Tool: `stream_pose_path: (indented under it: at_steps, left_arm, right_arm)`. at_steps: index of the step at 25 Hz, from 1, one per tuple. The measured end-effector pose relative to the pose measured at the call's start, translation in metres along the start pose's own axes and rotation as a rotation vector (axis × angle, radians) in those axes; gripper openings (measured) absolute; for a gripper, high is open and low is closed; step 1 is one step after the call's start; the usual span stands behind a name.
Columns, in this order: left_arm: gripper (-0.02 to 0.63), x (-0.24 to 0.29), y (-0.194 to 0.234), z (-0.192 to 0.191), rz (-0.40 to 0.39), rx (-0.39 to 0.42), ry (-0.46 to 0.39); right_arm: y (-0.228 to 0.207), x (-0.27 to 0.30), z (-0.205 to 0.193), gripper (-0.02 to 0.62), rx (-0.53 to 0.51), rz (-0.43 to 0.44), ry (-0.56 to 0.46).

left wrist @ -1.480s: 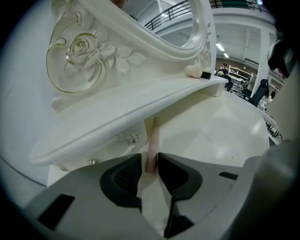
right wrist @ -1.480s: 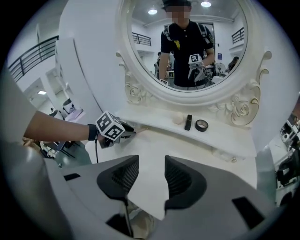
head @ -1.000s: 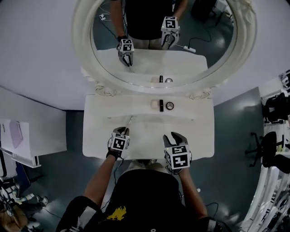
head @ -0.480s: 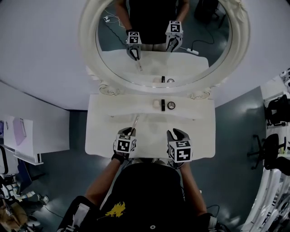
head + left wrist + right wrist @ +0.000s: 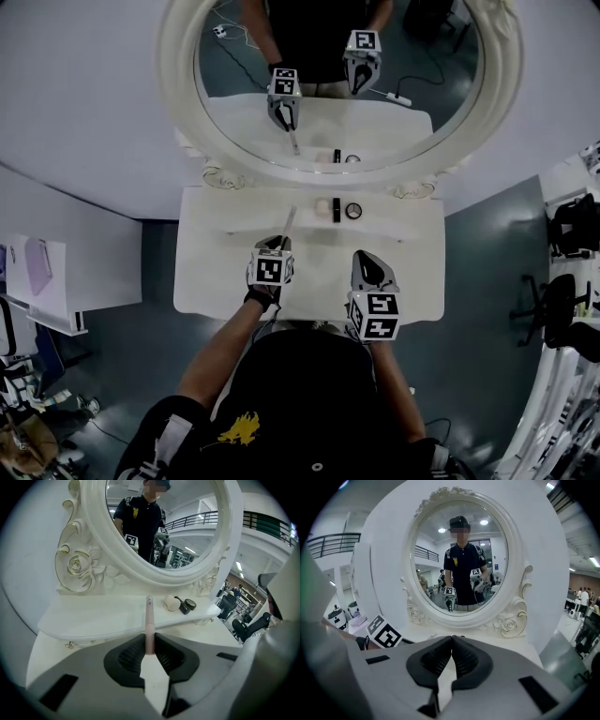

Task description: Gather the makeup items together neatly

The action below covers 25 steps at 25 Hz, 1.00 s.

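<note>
The left tool is nearly closed, its 2 jaws clamped on the lower end of a slim pink makeup stick. The stick stands straight out from between the pads and points toward the oval mirror. In the head view it lies at a slant over the front edge of the raised shelf at the back of the white counter. Whether its far tip touches that shelf I cannot tell.

The right tool has just been closing its jaws. They now meet pad to pad with nothing between them. It hangs over the front part of the counter, to the right of the left tool and well apart from it.

3 more makeup items sit close together on the shelf, right of the stick's tip and just below the mirror frame: a pale round puff, a short black tube and a small round black jar. The tube lies between the puff and the jar, just beside both. The stick is near this group but apart from it.

The mirror shows the person's dark shirt and both tools.
</note>
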<state>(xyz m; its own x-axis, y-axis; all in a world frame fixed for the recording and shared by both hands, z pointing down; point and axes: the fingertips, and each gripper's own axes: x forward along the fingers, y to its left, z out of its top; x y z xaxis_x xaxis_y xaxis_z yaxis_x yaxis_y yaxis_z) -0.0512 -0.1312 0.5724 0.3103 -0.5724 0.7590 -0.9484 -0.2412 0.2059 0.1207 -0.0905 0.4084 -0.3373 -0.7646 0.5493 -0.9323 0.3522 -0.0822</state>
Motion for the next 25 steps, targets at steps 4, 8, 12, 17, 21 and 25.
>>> stream_pose_path:
  at_steps: [4,8,12,17,21,25]
  left_arm:
    - [0.074,0.018,-0.009,0.011,0.009,-0.011,-0.01]
    - [0.075,0.036,-0.015,0.022,0.004,-0.029,-0.007]
    - [0.075,0.045,-0.018,0.041,0.005,-0.059,-0.001]
    - [0.075,0.058,-0.025,0.05,0.003,-0.113,0.012]
    - [0.077,0.062,-0.03,0.051,-0.004,-0.148,0.01]
    - [0.078,0.063,-0.034,0.05,-0.004,-0.149,0.008]
  right_arm:
    - [0.002,-0.001,-0.002,0.012,0.008,0.016,-0.006]
    - [0.003,-0.003,-0.005,0.012,0.021,0.016,-0.007]
    - [-0.001,-0.006,-0.01,0.012,0.029,0.007,-0.002]
    - [-0.01,-0.014,-0.007,0.012,0.116,0.008,-0.036]
    - [-0.016,-0.017,0.0,0.012,0.123,-0.005,-0.06]
    - [-0.018,-0.019,0.001,0.012,0.12,-0.006,-0.067]
